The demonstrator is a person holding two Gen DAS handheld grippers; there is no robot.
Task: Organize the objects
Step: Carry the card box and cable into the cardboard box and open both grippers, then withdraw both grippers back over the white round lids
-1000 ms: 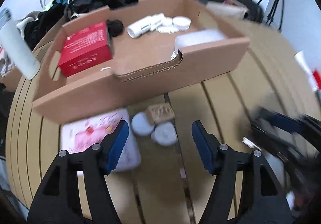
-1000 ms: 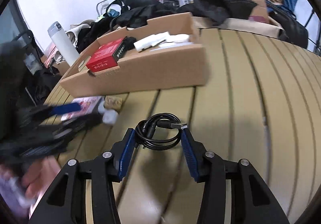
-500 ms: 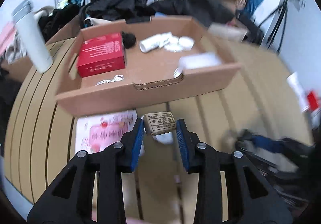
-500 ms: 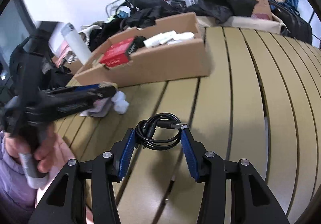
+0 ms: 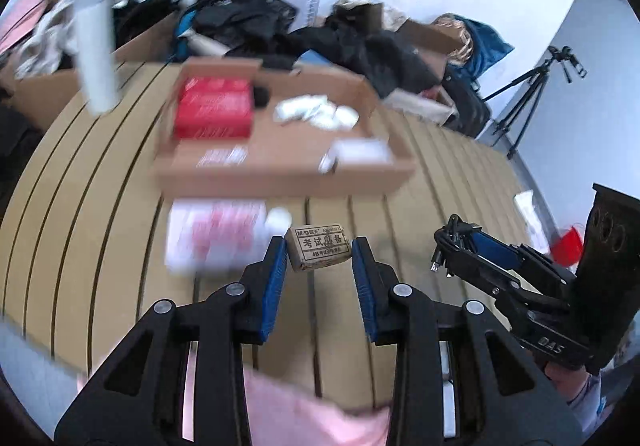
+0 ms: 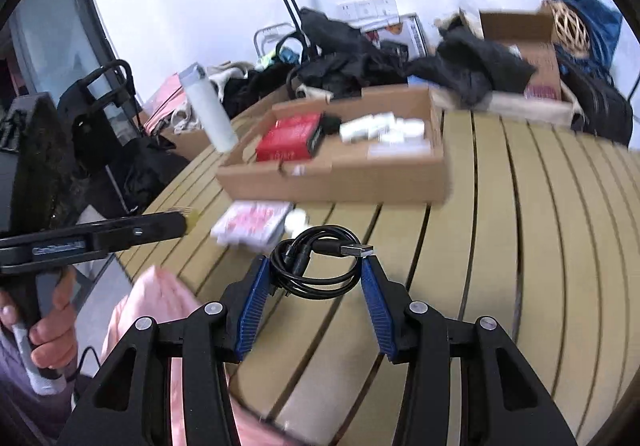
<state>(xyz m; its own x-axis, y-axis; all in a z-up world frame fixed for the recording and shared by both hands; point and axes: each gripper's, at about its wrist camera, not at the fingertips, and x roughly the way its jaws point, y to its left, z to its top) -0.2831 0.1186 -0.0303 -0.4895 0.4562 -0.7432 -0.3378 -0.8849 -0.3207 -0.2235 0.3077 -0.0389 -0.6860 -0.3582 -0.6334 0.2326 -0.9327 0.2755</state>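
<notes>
My left gripper (image 5: 319,252) is shut on a small tan eraser box (image 5: 319,252) with Chinese print and holds it above the slatted table. My right gripper (image 6: 314,266) is shut on a coiled black USB cable (image 6: 316,264), also lifted; it shows at the right of the left wrist view (image 5: 452,242). An open cardboard tray (image 5: 280,176) farther back holds a red box (image 5: 214,112), white bottles and jars (image 5: 316,112) and a white packet (image 5: 360,152). A pink-and-white packet (image 5: 216,236) and a white round lid (image 5: 278,216) lie in front of the tray.
A tall white bottle (image 5: 94,58) stands at the table's left rear edge. Black clothes, bags and cardboard boxes (image 6: 516,46) pile up behind the table. A tripod (image 5: 532,94) stands at the right. The left gripper's body (image 6: 92,238) crosses the right wrist view's left side.
My left gripper closed on the eraser box and lifted it up and back from beside the round lids. My right gripper kept its hold on the cable and rose too.
</notes>
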